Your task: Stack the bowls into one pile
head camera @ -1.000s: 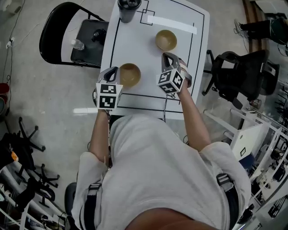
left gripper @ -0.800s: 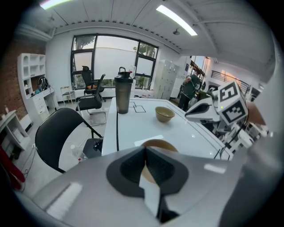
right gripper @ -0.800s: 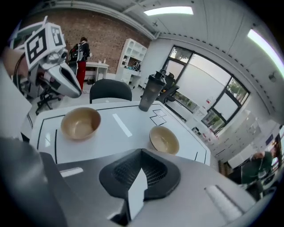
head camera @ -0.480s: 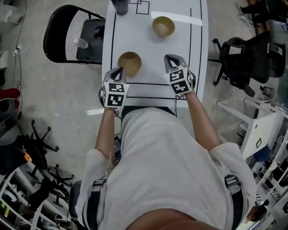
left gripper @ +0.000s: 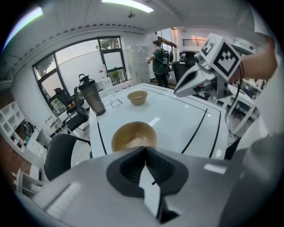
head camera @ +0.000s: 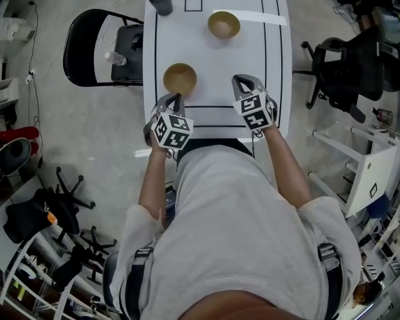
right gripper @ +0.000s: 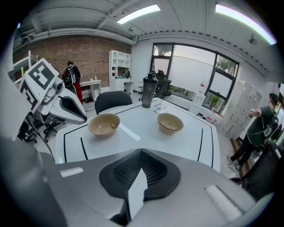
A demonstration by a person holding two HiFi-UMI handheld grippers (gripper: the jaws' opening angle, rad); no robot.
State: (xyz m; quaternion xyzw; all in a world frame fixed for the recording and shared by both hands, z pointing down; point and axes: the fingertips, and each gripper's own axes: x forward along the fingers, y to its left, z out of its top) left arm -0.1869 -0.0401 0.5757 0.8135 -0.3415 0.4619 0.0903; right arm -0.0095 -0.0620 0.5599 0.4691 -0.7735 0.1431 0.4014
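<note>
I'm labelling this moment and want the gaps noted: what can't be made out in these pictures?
- Head view: the dark bottle is cut off by the top edge; only part shows.
- Left gripper view: the lower side of the near bowl is hidden behind the body of the left gripper.
- Head view: the things on the black chair are too small to identify.

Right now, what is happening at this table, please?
A person stands at the near edge of a white table with a hand-held gripper in each hand. The left gripper and the right gripper both have their jaws together and hold nothing. Two tan bowls sit apart on the table: the near bowl just ahead of the left gripper, the far bowl toward the far end. Nothing is stacked yet. A dark shaker bottle stands at the far corner.
</note>
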